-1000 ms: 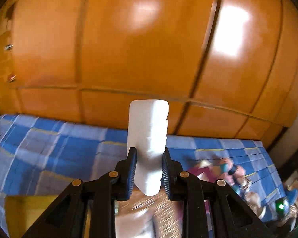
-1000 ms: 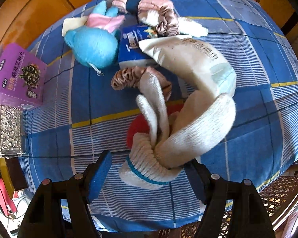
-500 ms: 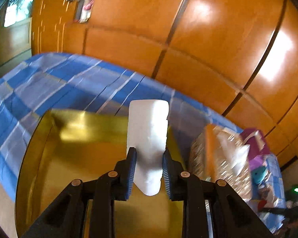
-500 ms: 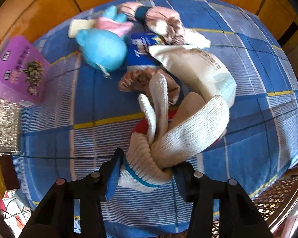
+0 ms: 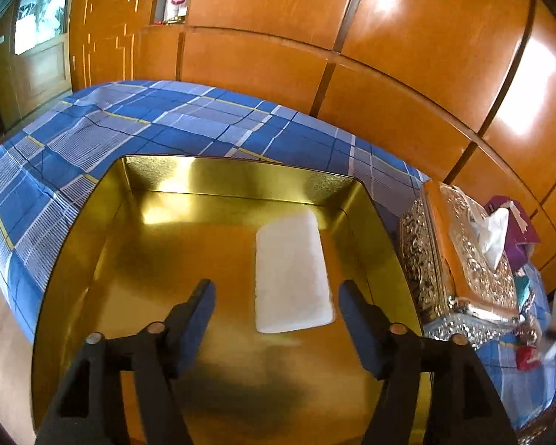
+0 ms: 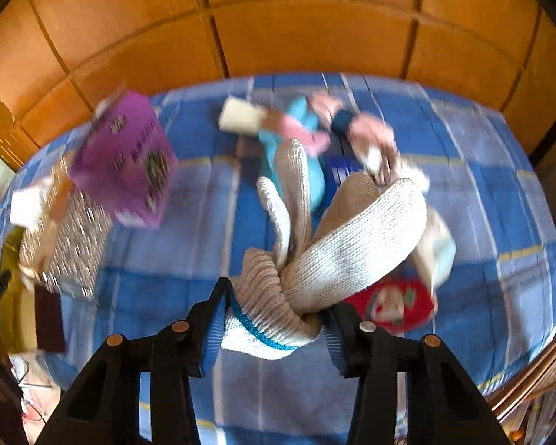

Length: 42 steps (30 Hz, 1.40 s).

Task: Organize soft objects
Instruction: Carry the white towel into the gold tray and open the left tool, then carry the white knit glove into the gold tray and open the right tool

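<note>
In the left wrist view a white foam block (image 5: 291, 274) lies flat on the floor of a gold tray (image 5: 78, 230). My left gripper (image 5: 276, 307) is open and empty just above and in front of the block. In the right wrist view my right gripper (image 6: 274, 319) is shut on the cuff of a white knitted glove (image 6: 337, 252) with a blue band and holds it above the bed. A blue plush toy (image 6: 307, 170), pink scrunchies (image 6: 374, 137) and a red soft item (image 6: 396, 304) lie on the blue checked cloth (image 6: 500, 193) behind it.
A silver ornate tissue box (image 5: 459, 267) stands right of the tray; it also shows in the right wrist view (image 6: 66, 244). A purple box (image 6: 129, 159) sits beside it. Orange wood panels (image 5: 389, 37) back the bed. A wicker chair edge (image 6: 537, 371) is at lower right.
My left gripper opened and dropped the white block into the gold tray. My right gripper closed on the glove and lifted it, and the view swung up.
</note>
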Motion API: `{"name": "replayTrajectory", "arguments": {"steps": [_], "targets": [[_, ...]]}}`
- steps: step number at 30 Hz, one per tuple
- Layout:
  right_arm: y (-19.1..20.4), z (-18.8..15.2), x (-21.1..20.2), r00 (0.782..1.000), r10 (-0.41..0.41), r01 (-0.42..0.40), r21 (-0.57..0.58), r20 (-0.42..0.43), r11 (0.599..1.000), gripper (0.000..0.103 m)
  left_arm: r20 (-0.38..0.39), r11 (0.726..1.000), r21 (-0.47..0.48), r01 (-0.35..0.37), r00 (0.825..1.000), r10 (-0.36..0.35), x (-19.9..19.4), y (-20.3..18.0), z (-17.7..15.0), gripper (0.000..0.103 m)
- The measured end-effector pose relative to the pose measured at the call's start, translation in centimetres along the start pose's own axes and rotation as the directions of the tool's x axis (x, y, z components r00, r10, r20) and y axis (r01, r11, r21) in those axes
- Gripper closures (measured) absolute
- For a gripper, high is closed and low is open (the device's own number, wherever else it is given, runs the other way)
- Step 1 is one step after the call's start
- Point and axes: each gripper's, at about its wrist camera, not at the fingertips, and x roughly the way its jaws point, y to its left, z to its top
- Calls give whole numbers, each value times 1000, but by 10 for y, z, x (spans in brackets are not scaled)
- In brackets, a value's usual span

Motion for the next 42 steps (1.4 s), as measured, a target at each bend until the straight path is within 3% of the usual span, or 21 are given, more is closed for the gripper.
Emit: {"name": "replayTrajectory", "arguments": {"steps": [10,13,16,20,23,26,32,38,42], "targets": [[34,120,-14,989,7,-8,5,150,1000,57,22,998,57,-4,1000,2,-30,4,-15,25],[68,148,-26,977,61,-55,-36,204,998,57,22,999,52,-3,1000,1,-35,6,-17,24],[115,161,-39,956,172,-142,-140,239,980,57,29,999,54,-9,1000,8,-40,5,-18,24],[188,143,-50,918,347,-270,-337,194,902,57,57,997,66,-45,998,41,-49,6,-17,23],[233,110,-47,902,419,-325,-469,108,821,57,89,994,58,-88,993,82,-58,9,-15,18],[268,71,-35,890,456,-369,-564,15,739,57,131,990,47,-132,984,125,-69,15,-13,17],[316,12,-15,872,470,-439,-641,-136,630,57,185,981,35,-191,966,182,-87,25,-9,14],[335,-18,10,900,393,-405,-695,-188,594,56,215,974,20,-228,952,218,-95,30,-7,13],[337,-33,17,923,345,-360,-710,-173,605,53,230,967,34,-252,944,237,-96,28,-7,13]]}}
